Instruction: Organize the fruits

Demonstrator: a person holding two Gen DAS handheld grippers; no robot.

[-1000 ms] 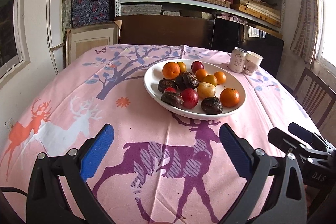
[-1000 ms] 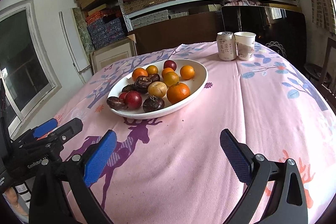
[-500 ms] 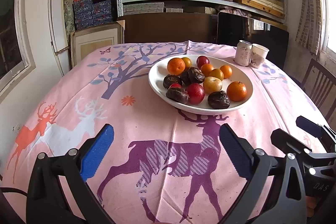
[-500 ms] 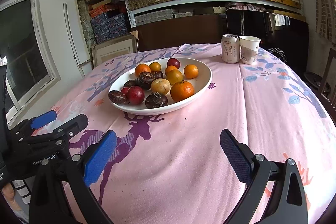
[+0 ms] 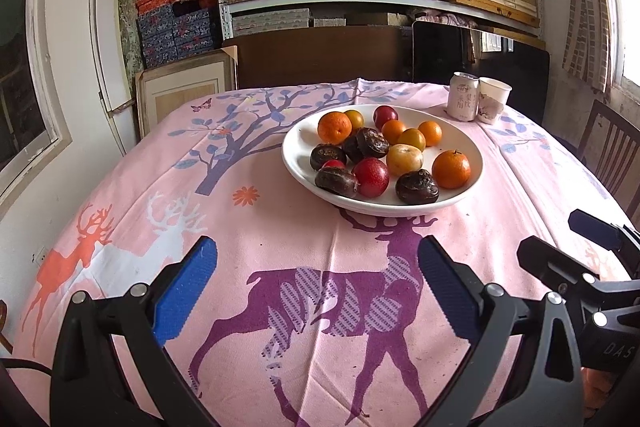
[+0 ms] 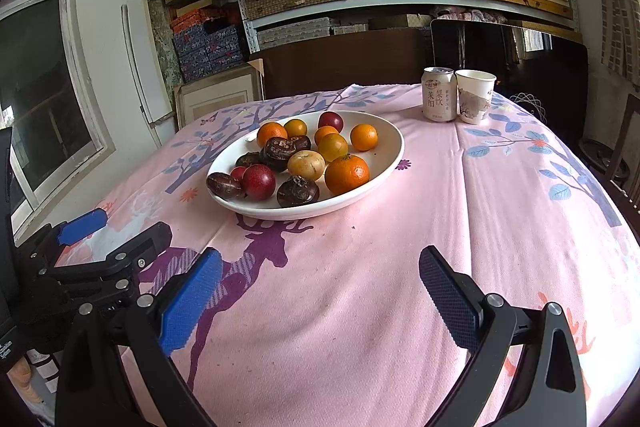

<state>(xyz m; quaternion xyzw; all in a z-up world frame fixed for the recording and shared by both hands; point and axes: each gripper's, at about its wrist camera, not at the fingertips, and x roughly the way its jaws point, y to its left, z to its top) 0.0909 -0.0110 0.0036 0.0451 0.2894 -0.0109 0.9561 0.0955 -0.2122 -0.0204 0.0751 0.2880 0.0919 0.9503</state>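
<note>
1. Fruits fill a white oval plate (image 5: 298,163) toward the far middle of the surface (image 5: 280,227) — oranges (image 5: 451,169), red plums (image 5: 370,176), a yellowish fruit (image 5: 404,159) and dark, wrinkled fruits (image 5: 417,187) touching one another.
2. Left gripper (image 5: 316,281) is spread wide and holds nothing, above the near edge and the purple deer print.
3. Right gripper (image 6: 320,283) is likewise wide apart and holds nothing, near the same edge — well short of the plate.
4. Drink can (image 6: 439,99) and paper cup (image 6: 474,101) stand touching at the far right corner.
</note>
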